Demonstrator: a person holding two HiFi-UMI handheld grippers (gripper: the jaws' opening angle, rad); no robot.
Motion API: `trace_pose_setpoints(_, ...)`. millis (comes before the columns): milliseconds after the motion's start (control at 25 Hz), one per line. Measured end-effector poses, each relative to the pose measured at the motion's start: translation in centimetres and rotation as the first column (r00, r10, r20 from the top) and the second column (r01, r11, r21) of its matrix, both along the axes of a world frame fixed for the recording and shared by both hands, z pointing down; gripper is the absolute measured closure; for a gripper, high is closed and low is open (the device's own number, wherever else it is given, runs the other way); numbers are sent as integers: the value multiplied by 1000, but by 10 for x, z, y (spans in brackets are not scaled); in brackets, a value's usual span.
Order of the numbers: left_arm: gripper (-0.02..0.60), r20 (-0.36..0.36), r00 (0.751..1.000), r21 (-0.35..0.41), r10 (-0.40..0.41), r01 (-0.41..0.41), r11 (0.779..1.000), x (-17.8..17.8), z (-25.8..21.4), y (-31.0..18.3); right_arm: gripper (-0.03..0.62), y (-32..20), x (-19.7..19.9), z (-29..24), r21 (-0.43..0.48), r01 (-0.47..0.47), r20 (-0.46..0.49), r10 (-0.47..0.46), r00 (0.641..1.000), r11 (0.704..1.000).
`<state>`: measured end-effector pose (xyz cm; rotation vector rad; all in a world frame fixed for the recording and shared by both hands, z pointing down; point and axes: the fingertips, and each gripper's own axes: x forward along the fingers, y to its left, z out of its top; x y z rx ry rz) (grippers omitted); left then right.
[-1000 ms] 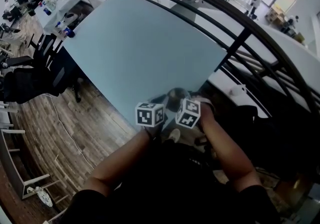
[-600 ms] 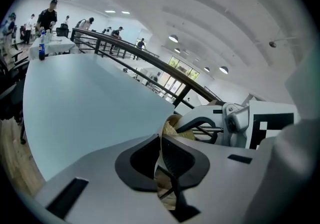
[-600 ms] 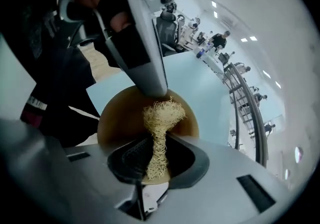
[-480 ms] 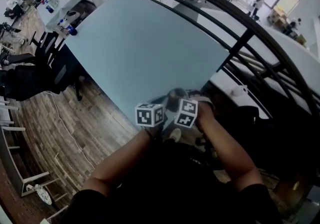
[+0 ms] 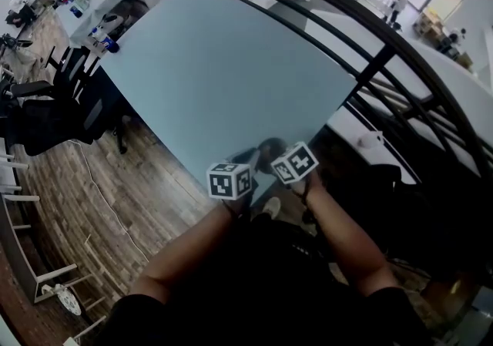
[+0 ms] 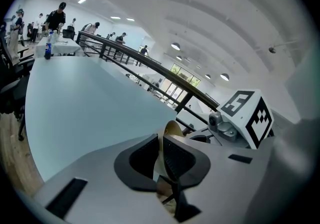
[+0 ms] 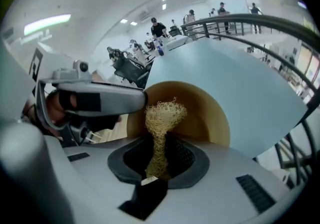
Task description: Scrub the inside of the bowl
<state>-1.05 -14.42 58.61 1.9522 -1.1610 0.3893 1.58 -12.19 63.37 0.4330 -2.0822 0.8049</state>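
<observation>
Two tools, the left gripper [image 5: 245, 164] and right gripper [image 5: 282, 159], meet at the head view's lower centre over the pale blue desk's [image 5: 223, 67] near edge. They half hide the bowl [image 5: 269, 146]. A dark railing [image 5: 370, 67] crosses the upper right.

Left gripper view: the jaws, just opening, hold the bowl's rim at centre.

Right gripper view: the jaws clamp a straw-coloured scrubber [image 7: 162, 118] before the bowl's tan inside, and the left gripper blocks the left side.
</observation>
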Motion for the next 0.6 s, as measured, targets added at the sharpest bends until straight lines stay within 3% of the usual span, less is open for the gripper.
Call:
trace_pose_setpoints(280,558,0,1000,-17,-8,8,1000,-22,10,-9,522,-8,-20,-13,-105,-101,156,116,981,989)
trace_pose_setpoints(600,566,-17,1000,-83,-26,24,996,-55,31,-25,522,-36,-28,-21,-54,-205,163,211,964,977)
